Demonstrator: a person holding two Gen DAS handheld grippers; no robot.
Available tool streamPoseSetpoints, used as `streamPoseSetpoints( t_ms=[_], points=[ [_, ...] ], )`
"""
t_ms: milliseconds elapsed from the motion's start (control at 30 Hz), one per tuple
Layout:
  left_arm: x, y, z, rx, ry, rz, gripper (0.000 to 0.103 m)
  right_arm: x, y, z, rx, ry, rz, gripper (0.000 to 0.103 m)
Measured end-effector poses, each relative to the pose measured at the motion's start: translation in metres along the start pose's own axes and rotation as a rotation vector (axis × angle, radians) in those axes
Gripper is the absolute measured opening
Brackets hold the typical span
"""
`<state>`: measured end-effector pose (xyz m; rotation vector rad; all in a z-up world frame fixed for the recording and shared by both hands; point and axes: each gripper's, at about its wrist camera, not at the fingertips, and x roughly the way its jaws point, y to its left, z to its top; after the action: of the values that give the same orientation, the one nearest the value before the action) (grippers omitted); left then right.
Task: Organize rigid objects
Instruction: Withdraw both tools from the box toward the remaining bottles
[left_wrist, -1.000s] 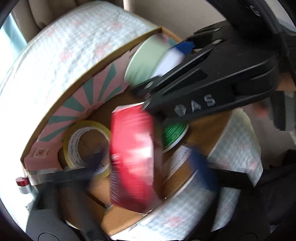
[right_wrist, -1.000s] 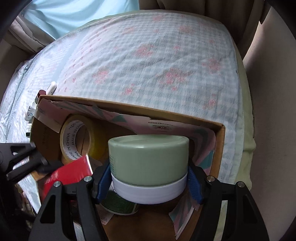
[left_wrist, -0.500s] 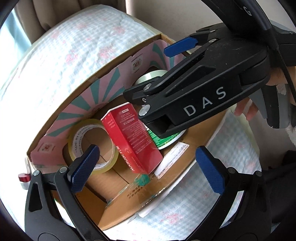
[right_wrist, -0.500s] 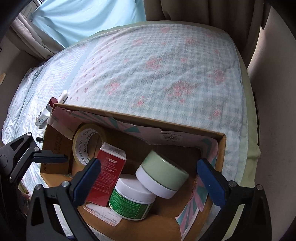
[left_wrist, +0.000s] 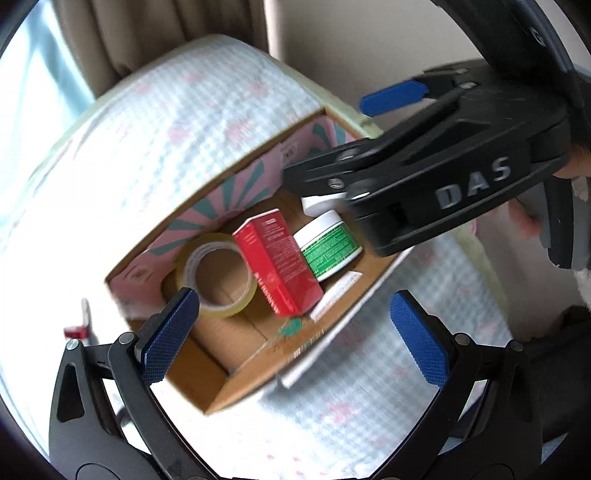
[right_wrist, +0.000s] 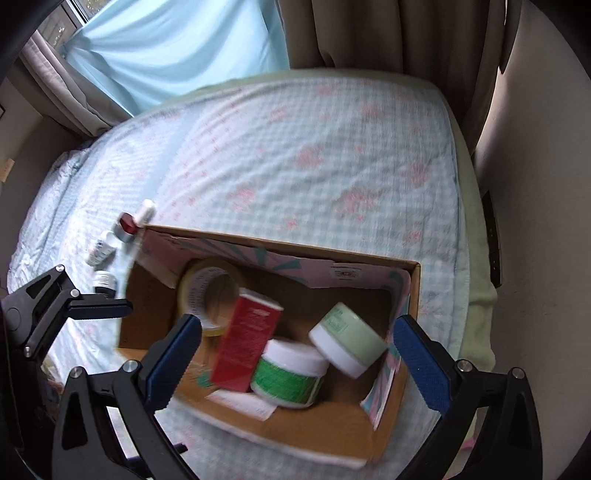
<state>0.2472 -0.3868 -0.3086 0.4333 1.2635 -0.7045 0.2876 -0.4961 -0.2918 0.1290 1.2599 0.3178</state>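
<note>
An open cardboard box (right_wrist: 295, 435) lies on the bed; it also shows in the left wrist view (left_wrist: 236, 391). Inside it are a roll of clear tape (right_wrist: 207, 291), a red carton (right_wrist: 247, 343), a green-labelled jar (right_wrist: 288, 373) and a pale green jar (right_wrist: 347, 343) lying tilted. In the left wrist view the tape (left_wrist: 214, 273), red carton (left_wrist: 280, 266) and green-labelled jar (left_wrist: 328, 243) show. My left gripper (left_wrist: 295, 336) is open and empty above the box's near side. My right gripper (right_wrist: 295, 354) is open and empty above the box.
Several small bottles (right_wrist: 110, 240) lie on the checked floral bedspread (right_wrist: 314, 166) by the box's far left corner. A wall (right_wrist: 535, 221) runs along the bed's right side. Curtains (right_wrist: 184, 48) hang behind the bed.
The left gripper let go of the red carton and the right gripper let go of the pale green jar. Both now lie in the box. Both grippers have pulled back and up.
</note>
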Motion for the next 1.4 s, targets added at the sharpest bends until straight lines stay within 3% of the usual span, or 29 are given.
streamPoseSetpoints(
  t_ms=[167, 300, 433, 600, 767, 1067, 1267, 1400],
  points=[
    [-0.056, 0.01, -0.025, -0.06, -0.065, 0.043, 0.103, -0.045, 0.029, -0.001, -0.011, -0.023, -0.016, 0.103],
    [-0.1, 0.024, -0.054, -0.085, -0.113, 0.137, 0.103, -0.074, 0.056, -0.003, -0.023, -0.055, -0.05, 0.103],
    [-0.139, 0.049, -0.087, -0.137, -0.151, 0.148, 0.103, -0.099, 0.09, -0.006, -0.008, -0.071, -0.071, 0.103],
    [-0.18, 0.082, -0.135, -0.14, -0.189, 0.22, 0.103, -0.117, 0.138, -0.011, 0.012, -0.095, -0.094, 0.103],
    [-0.212, 0.124, -0.183, -0.141, -0.199, 0.233, 0.103, -0.124, 0.193, -0.015, 0.035, -0.102, -0.118, 0.103],
    [-0.239, 0.215, -0.242, -0.129, -0.201, 0.215, 0.103, -0.097, 0.287, -0.001, 0.136, -0.098, -0.077, 0.103],
    [-0.22, 0.283, -0.251, -0.12, -0.144, 0.114, 0.103, -0.059, 0.326, 0.017, 0.26, -0.064, -0.054, 0.103],
    [-0.194, 0.32, -0.249, -0.103, -0.101, 0.098, 0.103, -0.027, 0.339, 0.029, 0.373, -0.041, 0.006, 0.103]
  ],
)
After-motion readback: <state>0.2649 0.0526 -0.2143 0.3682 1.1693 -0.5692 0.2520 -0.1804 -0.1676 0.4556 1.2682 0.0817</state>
